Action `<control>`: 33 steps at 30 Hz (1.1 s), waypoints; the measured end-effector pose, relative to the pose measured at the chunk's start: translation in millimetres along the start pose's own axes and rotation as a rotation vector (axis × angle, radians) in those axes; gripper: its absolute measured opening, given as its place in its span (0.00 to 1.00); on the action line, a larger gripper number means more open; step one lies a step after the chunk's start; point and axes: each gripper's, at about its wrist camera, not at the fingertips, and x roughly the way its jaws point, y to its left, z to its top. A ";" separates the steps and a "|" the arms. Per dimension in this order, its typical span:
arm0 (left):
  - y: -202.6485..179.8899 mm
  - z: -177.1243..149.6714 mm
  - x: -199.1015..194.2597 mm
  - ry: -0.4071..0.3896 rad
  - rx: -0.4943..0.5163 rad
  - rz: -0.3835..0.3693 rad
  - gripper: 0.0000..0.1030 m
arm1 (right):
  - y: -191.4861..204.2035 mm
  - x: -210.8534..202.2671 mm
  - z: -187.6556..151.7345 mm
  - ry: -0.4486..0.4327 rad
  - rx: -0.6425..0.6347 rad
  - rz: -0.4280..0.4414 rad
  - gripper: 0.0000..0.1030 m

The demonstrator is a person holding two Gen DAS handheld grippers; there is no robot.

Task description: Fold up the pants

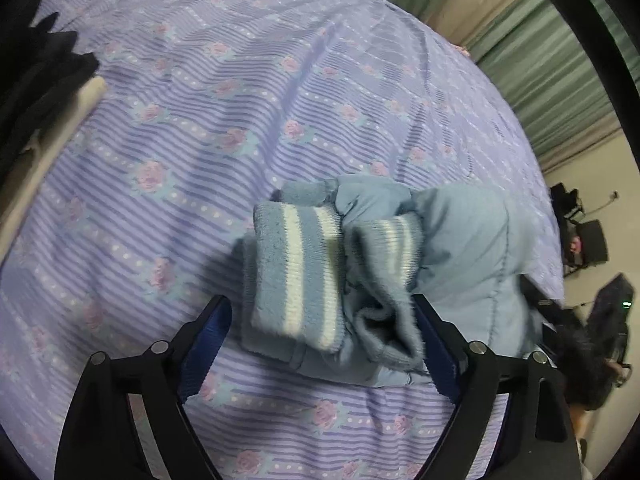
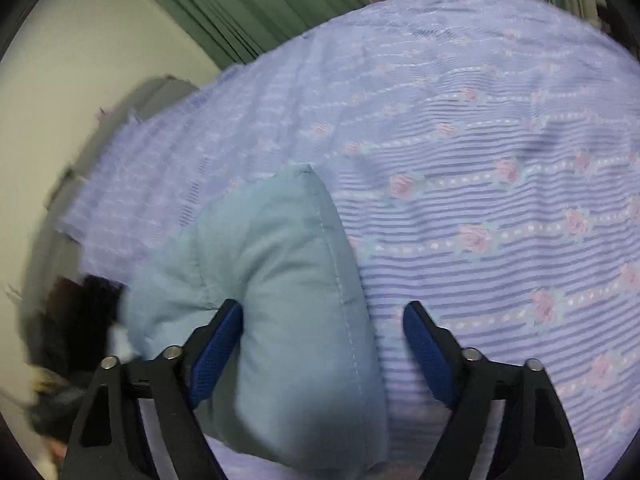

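Light blue padded pants (image 1: 460,248) lie bunched on the purple floral bedspread (image 1: 240,100). Their two ribbed cuffs with white stripes (image 1: 296,272) lie side by side between the fingers of my left gripper (image 1: 322,312), which is open around them with its right pad against the fabric. In the right wrist view a folded, puffy part of the pants (image 2: 288,280) lies between the fingers of my right gripper (image 2: 322,324), which is open. Its left pad (image 2: 218,348) touches the fabric; the right pad is apart over the bedspread (image 2: 500,140).
Dark clothes (image 1: 36,80) and a pale rail lie at the bed's left edge. Green curtains (image 1: 540,60) hang behind the bed. A dark bundle (image 2: 76,320) sits beside the bed's left edge in the right wrist view. Chairs and gear (image 1: 592,240) stand off the right side.
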 end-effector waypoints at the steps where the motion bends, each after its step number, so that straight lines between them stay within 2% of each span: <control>1: 0.3 0.2 2.9 0.005 -0.007 -0.018 0.88 | 2.6 4.4 -3.2 0.000 -0.038 -0.044 0.73; 2: 1.3 0.0 5.3 0.008 -0.014 -0.031 0.88 | 5.1 7.5 -3.9 -0.002 -0.068 -0.082 0.73; 5: 6.2 -1.2 11.7 0.015 -0.046 -0.066 0.92 | 5.5 14.9 -4.6 0.007 -0.103 -0.124 0.73; 9: 13.7 -3.3 20.6 0.022 -0.063 -0.096 0.96 | -5.8 15.0 -3.2 0.017 -0.071 -0.097 0.73; 15: 30.6 -6.8 39.2 0.053 -0.174 -0.220 0.96 | -6.5 14.1 -7.3 0.000 -0.037 -0.098 0.72; 19: 27.6 -6.0 45.1 0.053 -0.188 -0.240 0.96 | -8.2 11.2 -9.0 -0.003 -0.003 -0.042 0.63; 20: 27.2 -7.0 44.3 0.050 -0.193 -0.244 0.93 | -9.3 10.9 -9.1 0.000 0.007 -0.024 0.60; 24: 23.4 -15.0 27.4 0.035 -0.255 -0.298 0.72 | -11.2 15.4 -9.6 0.013 0.041 0.023 0.60; 27: 15.1 -17.3 20.4 0.007 -0.251 -0.295 0.71 | -13.0 19.8 -8.7 0.023 0.062 0.041 0.60; 30: 16.2 -6.7 36.6 0.016 -0.240 -0.282 0.74 | -14.1 23.8 -8.1 0.032 0.072 0.063 0.60; 33: 17.5 -0.7 48.1 0.031 -0.247 -0.286 0.74 | -5.4 23.6 -8.2 0.029 0.042 0.049 0.52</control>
